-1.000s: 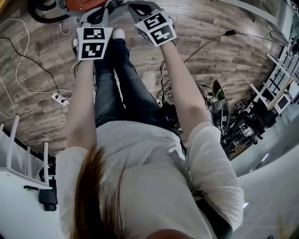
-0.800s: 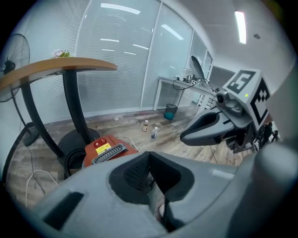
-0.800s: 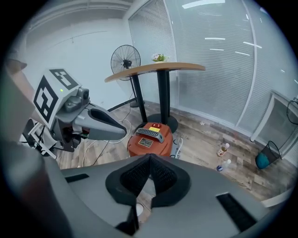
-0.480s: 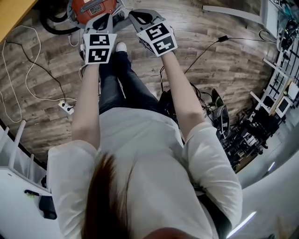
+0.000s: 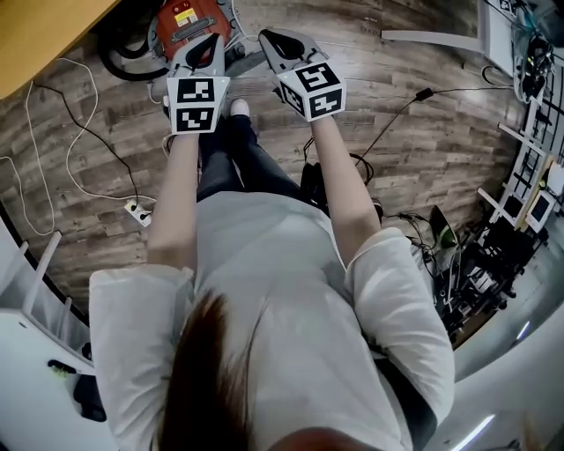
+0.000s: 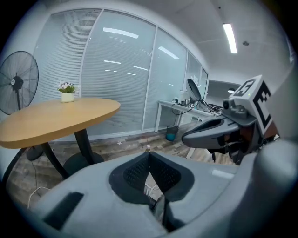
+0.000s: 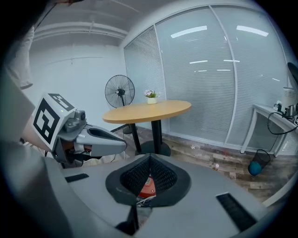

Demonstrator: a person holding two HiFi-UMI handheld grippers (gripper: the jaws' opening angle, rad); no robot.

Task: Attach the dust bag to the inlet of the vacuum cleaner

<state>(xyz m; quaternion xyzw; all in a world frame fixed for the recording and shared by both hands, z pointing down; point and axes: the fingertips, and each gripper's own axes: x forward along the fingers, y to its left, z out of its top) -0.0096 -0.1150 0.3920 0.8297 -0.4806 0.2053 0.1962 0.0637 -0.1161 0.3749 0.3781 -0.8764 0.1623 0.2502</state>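
The red vacuum cleaner [image 5: 187, 21] stands on the wood floor at the top of the head view, just beyond both grippers. My left gripper [image 5: 210, 41] and right gripper [image 5: 269, 39] are held side by side above the person's legs, both shut with nothing in them. In the left gripper view the jaws [image 6: 149, 152] meet at a closed tip, with the right gripper [image 6: 215, 134] alongside. In the right gripper view the shut jaws [image 7: 150, 156] show a piece of the red vacuum cleaner [image 7: 148, 187] through the gap below them. No dust bag shows in any view.
A round wooden table [image 5: 42, 30] stands left of the vacuum, with a standing fan [image 7: 119, 91] behind it. White cables [image 5: 55, 132] and a power strip [image 5: 137, 212] lie on the floor at left. Equipment and black cables [image 5: 480, 255] crowd the right side.
Both grippers have come up from near the floor, still shut and side by side. In the head view the vacuum cleaner and the table edge have come further into the picture.
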